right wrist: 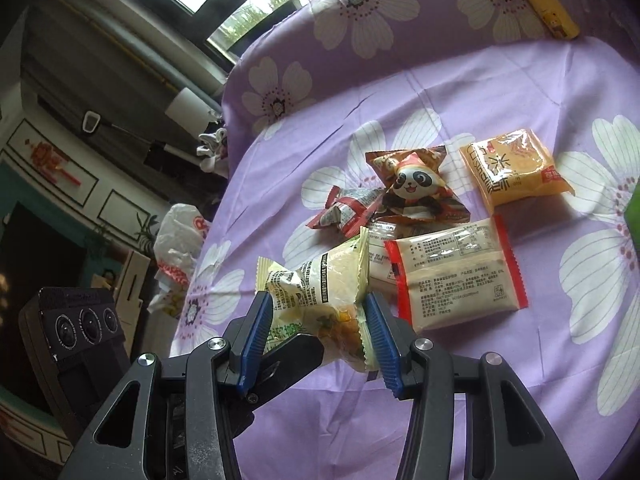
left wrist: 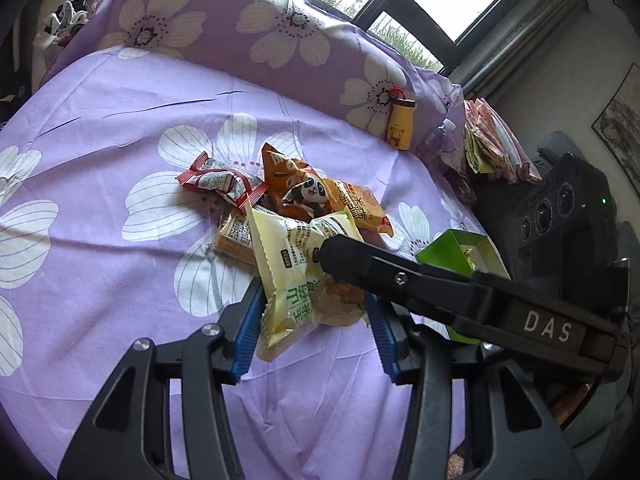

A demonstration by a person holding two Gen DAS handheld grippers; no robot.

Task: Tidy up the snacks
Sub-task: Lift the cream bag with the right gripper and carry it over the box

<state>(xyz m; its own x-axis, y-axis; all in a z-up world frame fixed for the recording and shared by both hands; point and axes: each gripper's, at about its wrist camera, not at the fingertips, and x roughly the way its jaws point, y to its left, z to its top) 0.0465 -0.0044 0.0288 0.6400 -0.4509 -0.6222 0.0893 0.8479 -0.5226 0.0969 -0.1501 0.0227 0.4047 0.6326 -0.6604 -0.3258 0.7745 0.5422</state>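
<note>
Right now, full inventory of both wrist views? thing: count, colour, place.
pale yellow snack packet: 1, pale yellow with green print, held between both grippers above the cloth
panda snack packet: 1, brown-orange, middle of the pile
red-striped packet: 1, red and white, left of the panda packet in the right wrist view
orange packet: 1, orange, lying apart at the far right of the pile
red-edged packet: 1, cream with red edges, nearest the right gripper
green box: 1, green, open, right edge of the bed
bear bottle: 1, yellow, against the pillow
flowered sheet: 1, lilac with white flowers
left gripper: shut on packet
right gripper: shut on packet
</note>
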